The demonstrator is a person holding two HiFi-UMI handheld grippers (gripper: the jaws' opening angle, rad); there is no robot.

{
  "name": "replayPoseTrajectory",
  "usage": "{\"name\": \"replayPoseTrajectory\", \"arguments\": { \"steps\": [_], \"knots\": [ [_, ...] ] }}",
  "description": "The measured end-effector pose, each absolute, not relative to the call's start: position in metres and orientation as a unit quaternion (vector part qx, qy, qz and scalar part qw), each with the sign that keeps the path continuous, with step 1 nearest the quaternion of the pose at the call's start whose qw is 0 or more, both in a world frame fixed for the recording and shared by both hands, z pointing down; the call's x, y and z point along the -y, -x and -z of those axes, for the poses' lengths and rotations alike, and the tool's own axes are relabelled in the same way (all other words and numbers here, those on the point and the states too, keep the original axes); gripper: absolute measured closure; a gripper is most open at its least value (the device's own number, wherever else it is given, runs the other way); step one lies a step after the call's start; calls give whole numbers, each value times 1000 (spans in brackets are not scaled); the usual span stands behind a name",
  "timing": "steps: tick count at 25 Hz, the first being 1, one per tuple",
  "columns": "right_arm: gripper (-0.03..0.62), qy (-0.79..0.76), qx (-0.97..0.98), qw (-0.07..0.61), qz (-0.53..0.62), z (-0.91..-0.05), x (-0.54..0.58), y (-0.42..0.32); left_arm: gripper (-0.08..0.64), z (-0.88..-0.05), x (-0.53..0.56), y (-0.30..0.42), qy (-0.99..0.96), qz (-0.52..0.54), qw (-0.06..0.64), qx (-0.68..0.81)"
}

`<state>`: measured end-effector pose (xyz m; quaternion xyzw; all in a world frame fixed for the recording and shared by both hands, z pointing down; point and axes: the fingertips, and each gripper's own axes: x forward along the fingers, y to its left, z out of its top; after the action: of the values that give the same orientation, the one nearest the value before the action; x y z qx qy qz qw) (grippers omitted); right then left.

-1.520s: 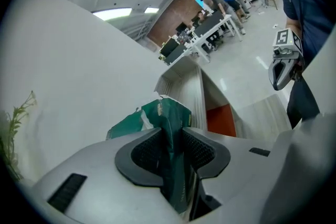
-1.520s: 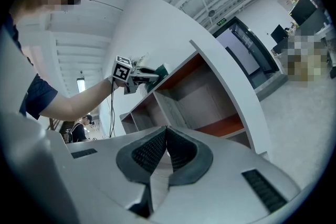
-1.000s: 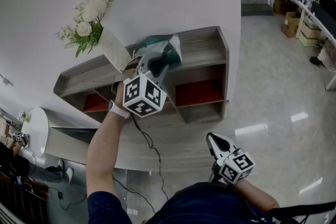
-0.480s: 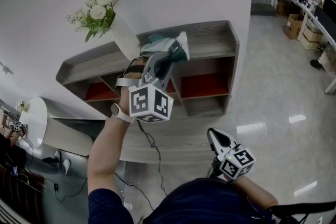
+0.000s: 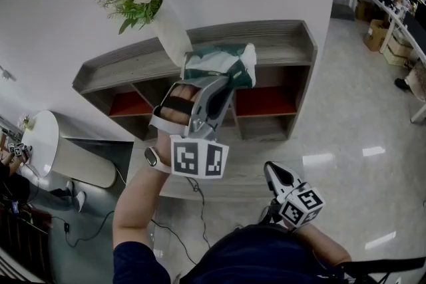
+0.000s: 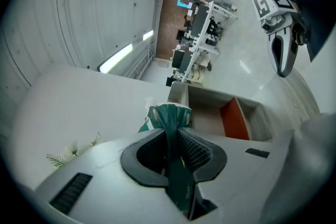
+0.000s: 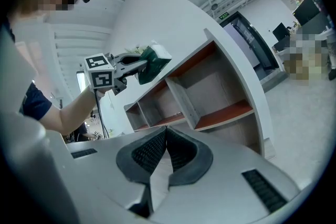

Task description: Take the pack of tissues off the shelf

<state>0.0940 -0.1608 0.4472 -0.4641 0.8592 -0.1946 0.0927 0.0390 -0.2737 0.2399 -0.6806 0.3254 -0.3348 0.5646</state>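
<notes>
Tissue pack (image 5: pixel 219 66) parallel to shelf (image 5: pixel 279 46)

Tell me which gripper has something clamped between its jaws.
The left gripper: it pinches the green tissue pack; the right gripper is shut, empty.

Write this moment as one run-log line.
left gripper: jaws have just been closing, shut on pack of tissues | place: at shelf top | right gripper: shut, empty

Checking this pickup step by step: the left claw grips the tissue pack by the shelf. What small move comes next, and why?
Probably pull the left claw back, away from the grey wooden shelf. Its jaws have just been closing and pinch the green-and-white soft tissue pack, which appears lifted off the shelf top beside the white vase.
</notes>
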Motion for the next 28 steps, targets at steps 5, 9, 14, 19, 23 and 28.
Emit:
{"name": "replayPoseTrajectory", "arguments": {
  "steps": [5,9,14,19,23,28],
  "knots": [
    [578,469,-856,90,199,-452,152,-92,488,-258,246,-34,681,329,570,-320],
    [578,473,-853,90,199,-452,146,-90,488,-277,230,-28,680,332,572,-318],
    [578,477,-852,87,198,-453,135,-84,488,-297,214,-17,679,328,570,-327],
    [578,486,-847,82,200,-456,125,-83,488,-322,204,-6,676,329,570,-331],
    [578,497,-841,76,200,-457,115,-85,488,-353,195,-1,680,340,566,-318],
    [578,510,-832,67,205,-459,106,-86,488,-394,189,4,695,351,553,-297]
  ]
}}
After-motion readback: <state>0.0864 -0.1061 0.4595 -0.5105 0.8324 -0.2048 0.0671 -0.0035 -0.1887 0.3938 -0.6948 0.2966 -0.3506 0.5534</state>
